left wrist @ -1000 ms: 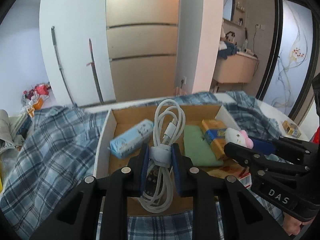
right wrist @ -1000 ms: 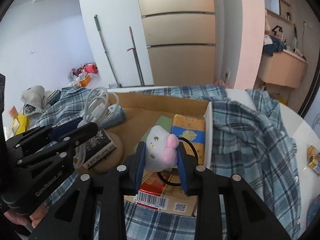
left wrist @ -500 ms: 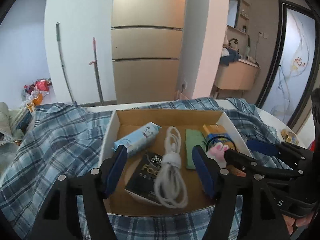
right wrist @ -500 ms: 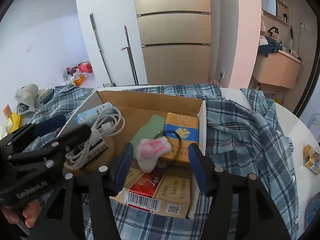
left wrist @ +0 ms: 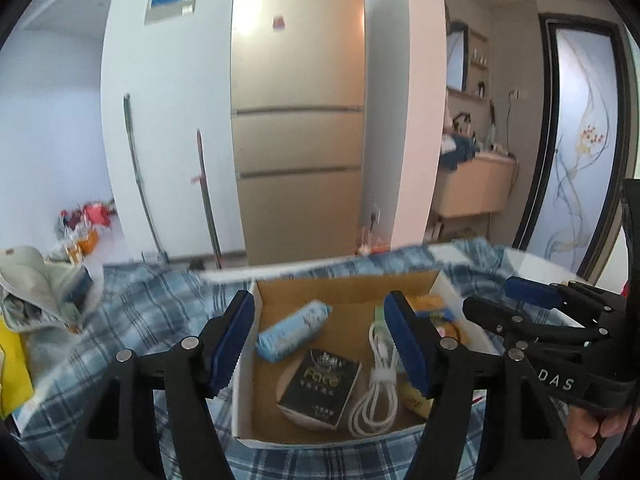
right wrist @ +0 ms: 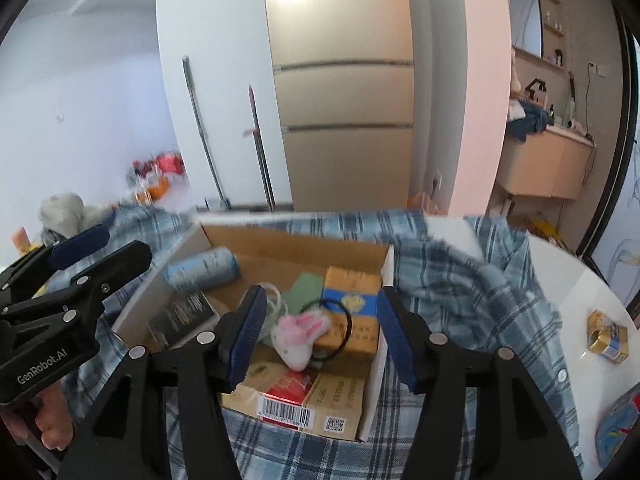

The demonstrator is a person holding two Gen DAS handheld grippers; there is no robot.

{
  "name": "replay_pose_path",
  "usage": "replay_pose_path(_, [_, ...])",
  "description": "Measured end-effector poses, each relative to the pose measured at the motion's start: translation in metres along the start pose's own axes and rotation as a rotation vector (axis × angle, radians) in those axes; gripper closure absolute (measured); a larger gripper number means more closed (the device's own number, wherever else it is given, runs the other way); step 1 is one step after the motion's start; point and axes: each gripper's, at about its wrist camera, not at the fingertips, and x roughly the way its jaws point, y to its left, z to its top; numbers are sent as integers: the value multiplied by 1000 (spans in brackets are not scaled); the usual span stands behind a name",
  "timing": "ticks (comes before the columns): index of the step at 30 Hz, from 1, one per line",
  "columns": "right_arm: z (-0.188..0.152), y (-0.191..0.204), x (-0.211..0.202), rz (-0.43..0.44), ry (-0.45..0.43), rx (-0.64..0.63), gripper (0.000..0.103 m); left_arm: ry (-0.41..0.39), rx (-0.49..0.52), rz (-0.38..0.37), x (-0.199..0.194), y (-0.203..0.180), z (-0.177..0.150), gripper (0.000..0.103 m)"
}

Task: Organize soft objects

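Both grippers hover above the near edge of the cardboard box [left wrist: 344,298], jaws spread wide, gripping nothing. Left gripper [left wrist: 322,344] is over the box's left half; right gripper [right wrist: 322,338] over the right half. The box sits on a blue plaid cloth [right wrist: 460,280]. Inside: white coiled cable [left wrist: 378,394] lying in the middle, black packet [left wrist: 320,388] just left of it, light blue tissue pack [left wrist: 292,336] at far left. The pink-and-white plush toy [right wrist: 300,334] lies at near right, resting on the red-and-tan carton [right wrist: 304,396], touching a black hair tie [right wrist: 340,328]. Orange-blue pack [right wrist: 352,312] lies behind it, green cloth [right wrist: 304,288] to its left.
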Motion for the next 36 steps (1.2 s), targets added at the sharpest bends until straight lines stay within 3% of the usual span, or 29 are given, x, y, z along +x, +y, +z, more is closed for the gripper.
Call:
replay_pose_path(2, [4,0,-13,-24,-63,-8,36,-45,4,9,-12,0,6,28])
replay_pose_path(3, [7,1,-19,-32,-93,-16,35,-70,7,29,-19,0,9,14])
replay_pose_path(6, [12,3,-37,-49,-165,-34,27,-170,4,53,-40,2,15,0])
replay_pose_path(10, [19,3,-64,-68,-288,-38,0,-223,1,43,-58,6,22,0])
replay_pose_path(13, [24,1,-81,-92,-368,-28,0,-265,3,39,-71,7,25,0])
replay_pose_path(17, [30,0,-92,-103,-406,-27,0,-318,18,43,-88,2,29,0])
replay_pose_path(23, [32,0,-109,-113,-423,-36,0,-334,27,30,-114,-5,36,0])
replay_pose_path(30, [33,4,-163,-83,-479,-31,0,-364,46,29,-168,-14,46,0])
replay_pose_path(36, [18,13,-203,-79,-514,-52,0,-416,42,42,-219,-16,37,0])
